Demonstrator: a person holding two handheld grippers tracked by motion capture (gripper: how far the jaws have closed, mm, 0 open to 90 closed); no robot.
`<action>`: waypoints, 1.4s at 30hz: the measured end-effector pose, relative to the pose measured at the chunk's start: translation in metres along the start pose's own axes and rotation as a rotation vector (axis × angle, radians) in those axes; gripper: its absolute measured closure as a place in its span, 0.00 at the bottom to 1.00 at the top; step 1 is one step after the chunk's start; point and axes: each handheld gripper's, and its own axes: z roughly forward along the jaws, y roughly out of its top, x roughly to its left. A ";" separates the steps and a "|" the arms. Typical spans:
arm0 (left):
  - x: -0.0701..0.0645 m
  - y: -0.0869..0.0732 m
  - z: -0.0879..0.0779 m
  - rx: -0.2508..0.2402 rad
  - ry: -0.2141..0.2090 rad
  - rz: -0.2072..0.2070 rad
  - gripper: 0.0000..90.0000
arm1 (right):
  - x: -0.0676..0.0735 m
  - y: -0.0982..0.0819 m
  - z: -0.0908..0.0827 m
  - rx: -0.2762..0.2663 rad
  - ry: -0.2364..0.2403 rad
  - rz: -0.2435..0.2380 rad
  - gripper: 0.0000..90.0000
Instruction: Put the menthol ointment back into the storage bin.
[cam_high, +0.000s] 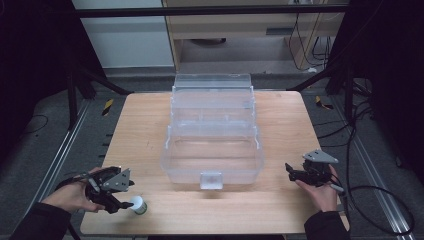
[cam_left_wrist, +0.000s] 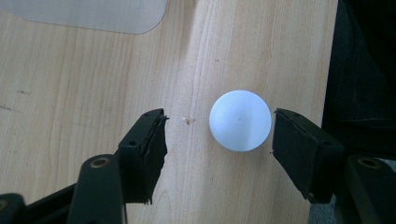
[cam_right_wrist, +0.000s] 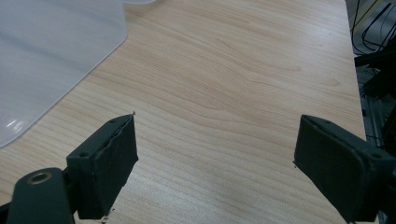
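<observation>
At about seven o'clock on the wooden counter (cam_high: 150, 130), the left gripper (cam_high: 121, 199) hangs low over the near edge, held in the person's left hand (cam_high: 75, 196). Its jaws stand apart, released, with a small white-capped bottle (cam_high: 137, 204) between them. In the left gripper view the bottle's round white cap (cam_left_wrist: 240, 120) sits closer to the jaw at three o'clock, with a sliver of wood showing between cap and pad, while the jaw at nine o'clock stands well clear of it. Neither pad presses on the bottle, which stands upright on the counter just beside the near edge, with a green band showing under the cap in the high view.

At the centre of the counter, reaching towards twelve o'clock, sits a clear plastic box (cam_high: 212, 145) with its lid thrown back and its tiered trays stepped out; a small latch faces six o'clock.

At about four o'clock the right gripper (cam_high: 290, 170) rests in the person's right hand (cam_high: 320, 192) near the counter's right edge. Its jaws are spread wide, released, holding nothing, with bare wood between them and a corner of the clear box (cam_right_wrist: 42, 60) at ten o'clock in the right gripper view.
</observation>
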 end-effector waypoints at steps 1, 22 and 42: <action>0.000 0.000 0.001 0.003 -0.001 0.004 0.38 | 0.000 0.000 0.000 0.000 0.001 0.000 0.15; -0.003 0.006 0.025 0.071 -0.060 0.067 0.35 | 0.001 -0.001 0.001 0.019 0.015 -0.009 0.16; -0.001 0.010 0.040 0.124 -0.101 0.092 0.50 | 0.001 -0.001 0.002 0.029 0.031 -0.017 0.17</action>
